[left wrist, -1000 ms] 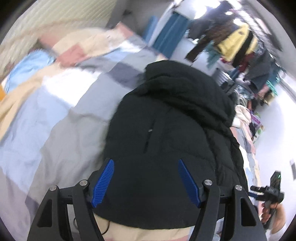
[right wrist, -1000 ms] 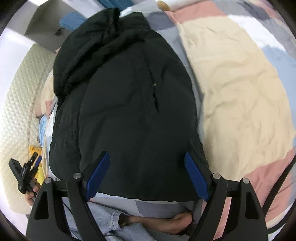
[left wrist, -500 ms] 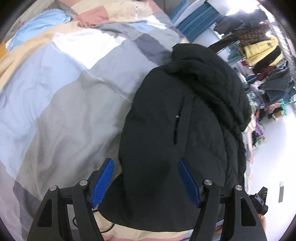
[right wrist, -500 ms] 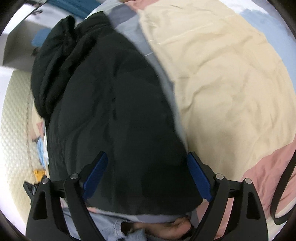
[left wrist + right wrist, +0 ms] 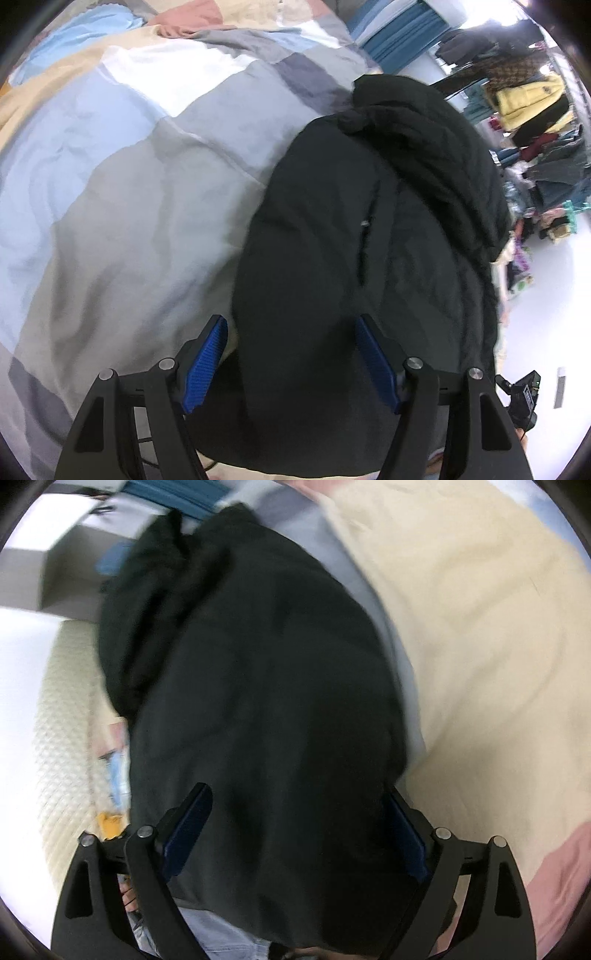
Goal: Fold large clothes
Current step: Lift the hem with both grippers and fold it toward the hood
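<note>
- Two grippers poised over the near hem of one black padded jacket (image 5: pixel 351 258), spread lengthwise on the bed's patchwork duvet (image 5: pixel 110 203).
- Left gripper (image 5: pixel 291 354): jaws apart, blue pads straddling the hem's left corner, no squeeze visible.
- Right gripper (image 5: pixel 295 834): jaws wide, just been opening, dark fabric between them but not pinched; view blurred.
- Judged step: lining up a two-handed grasp on the hem, sides seemingly already folded in.
- Next move, likely: dropping lower, closing on the thick padding at both corners, then carrying the hem toward the far end.
- Farther off: bunched hood (image 5: pixel 424 122) at the far end, a crowded clothes rack (image 5: pixel 528 99) beyond the bed.
</note>
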`<state>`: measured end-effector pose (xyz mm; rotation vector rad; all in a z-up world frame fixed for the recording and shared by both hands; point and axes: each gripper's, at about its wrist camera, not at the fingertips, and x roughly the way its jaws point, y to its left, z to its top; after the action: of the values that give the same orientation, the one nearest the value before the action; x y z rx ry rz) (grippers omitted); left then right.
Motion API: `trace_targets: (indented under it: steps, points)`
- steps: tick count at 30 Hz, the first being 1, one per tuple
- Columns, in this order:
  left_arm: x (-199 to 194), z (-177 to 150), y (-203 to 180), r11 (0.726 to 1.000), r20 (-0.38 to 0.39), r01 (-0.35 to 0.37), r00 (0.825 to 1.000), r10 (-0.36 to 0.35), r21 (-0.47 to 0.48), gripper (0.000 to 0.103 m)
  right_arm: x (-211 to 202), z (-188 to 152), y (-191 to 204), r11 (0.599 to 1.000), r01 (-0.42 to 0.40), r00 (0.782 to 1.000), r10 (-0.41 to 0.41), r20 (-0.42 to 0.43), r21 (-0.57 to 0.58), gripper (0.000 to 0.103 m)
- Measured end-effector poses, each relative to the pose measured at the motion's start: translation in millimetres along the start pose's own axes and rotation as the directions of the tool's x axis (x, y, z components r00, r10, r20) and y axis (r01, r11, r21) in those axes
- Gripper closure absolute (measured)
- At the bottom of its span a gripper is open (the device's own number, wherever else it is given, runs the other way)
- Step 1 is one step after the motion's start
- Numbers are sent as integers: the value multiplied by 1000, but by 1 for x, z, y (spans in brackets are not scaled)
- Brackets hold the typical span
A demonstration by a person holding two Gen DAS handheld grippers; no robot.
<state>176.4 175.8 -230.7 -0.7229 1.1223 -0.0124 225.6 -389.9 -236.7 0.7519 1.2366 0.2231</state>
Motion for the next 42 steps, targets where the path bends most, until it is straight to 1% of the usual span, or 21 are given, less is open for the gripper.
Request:
trace_targets:
  steps: [2, 6, 7, 9, 11, 14, 17, 19, 23, 25, 27, 28, 30, 31, 32, 34, 35, 36, 39, 40, 42]
  points:
    - [-1, 0, -3, 1000, 4, 22, 1000, -22, 9, 32, -8, 0, 10, 992, -120, 992, 121, 21, -44, 12]
    - [4, 0, -3, 999, -16, 47, 999, -47, 10, 32, -21, -7, 36, 969, -169, 982, 181, 53, -180, 12]
    - [5, 0, -3, 999, -21, 39, 999, -39, 6, 32, -20, -8, 40, 968, -159, 984, 171, 50, -197, 12]
    - [11, 1, 1, 999, -41, 28, 999, -29, -17, 32, -13, -8, 38, 977, -86, 995, 95, 38, -193, 12]
    - [17, 3, 5, 998, -57, 30, 998, -33, -49, 32, 4, -6, 30, 990, -7, 1000, 6, -10, -140, 12]
    - [23, 5, 10, 996, -70, 35, 997, -41, -81, 32, 21, -3, 3, 996, 80, 994, -82, -73, -32, 12]
    - [28, 6, 10, 996, -81, 22, 996, -30, -91, 31, 25, -3, -2, 999, 46, 994, -47, -98, -18, 15]
    - [32, 7, 11, 995, -90, 24, 995, -32, -98, 29, 23, -5, 11, 996, -35, 995, 28, -96, -78, 24]
    - [37, 6, 7, 995, -111, 54, 992, -63, -83, 29, 1, -12, 42, 960, -164, 986, 159, -39, -225, 28]
    - [41, 5, 0, 995, -126, 82, 988, -88, -54, 29, 2, -11, 45, 961, -140, 990, 135, -35, -240, 28]
    - [44, 4, -5, 995, -140, 96, 985, -100, -33, 29, 16, -9, 39, 978, -58, 997, 46, -62, -201, 30]
    - [46, 4, -8, 995, -140, 98, 985, -101, -30, 29, 24, -7, 29, 987, -6, 997, -8, -83, -162, 37]
    - [47, 4, -8, 993, -143, 114, 983, -118, -34, 29, 29, -6, 19, 994, 21, 995, -32, -98, -108, 44]
    - [47, 4, -9, 992, -144, 123, 981, -127, -36, 31, 29, -5, 14, 996, 15, 995, -23, -100, -88, 50]
    - [47, 5, -9, 990, -143, 135, 980, -139, -37, 39, 28, -5, 12, 996, 13, 995, -21, -94, -83, 54]
    - [45, 5, -13, 985, -149, 169, 974, -170, -16, 51, 21, -5, 16, 994, 4, 998, -11, -66, -109, 76]
    - [43, 5, -18, 983, -149, 182, 972, -180, 1, 58, 14, -6, 23, 991, -2, 999, -3, -40, -136, 80]
    - [39, 4, -24, 978, -148, 207, 969, -200, 35, 60, 5, -8, 30, 986, -8, 1000, 6, -13, -166, 85]
    - [24, -1, -38, 957, -139, 274, 956, -260, 96, 73, -16, -9, 44, 971, -100, 992, 115, 59, -218, 90]
    - [20, -3, -42, 953, -134, 279, 955, -263, 115, 83, -22, -9, 48, 965, -123, 987, 144, 77, -232, 91]
    - [7, -7, -48, 944, -110, 294, 954, -280, 146, 89, -28, -11, 52, 958, -147, 981, 173, 89, -246, 93]
